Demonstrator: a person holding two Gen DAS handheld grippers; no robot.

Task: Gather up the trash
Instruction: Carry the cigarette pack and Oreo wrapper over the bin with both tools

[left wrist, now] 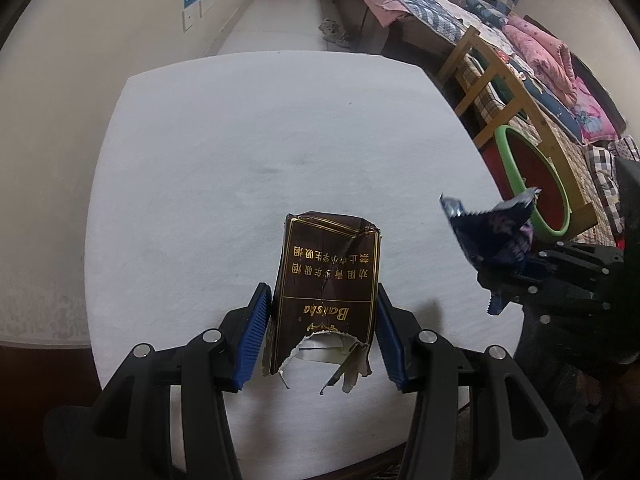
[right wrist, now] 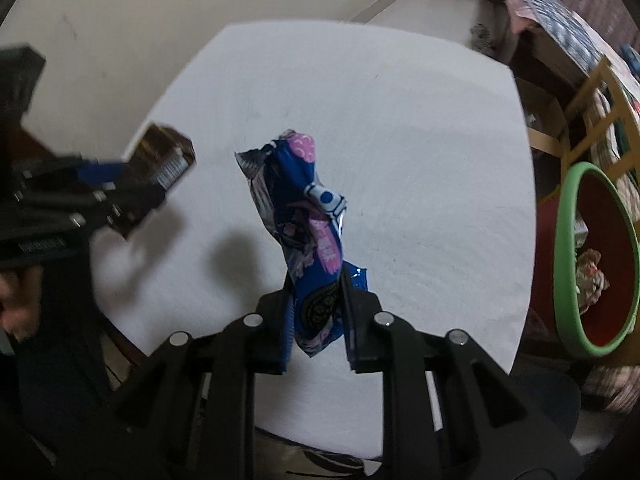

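Both pieces picked up, none binned yet.
Left gripper (left wrist: 324, 320) clamps cigarette pack (left wrist: 326, 288); right gripper (right wrist: 316, 320) clamps blue wrapper (right wrist: 308, 216); table (right wrist: 420, 160) bare, bin (right wrist: 564, 256) at 3 o'clock.

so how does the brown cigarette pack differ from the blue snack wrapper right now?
The brown cigarette pack is a stiff, boxy carton with gold lettering, torn open at one end; the blue snack wrapper is thin, crumpled film with pink print. The pack sits in the left tool, the wrapper in the right tool. Both are gripped, lifted above the white table.
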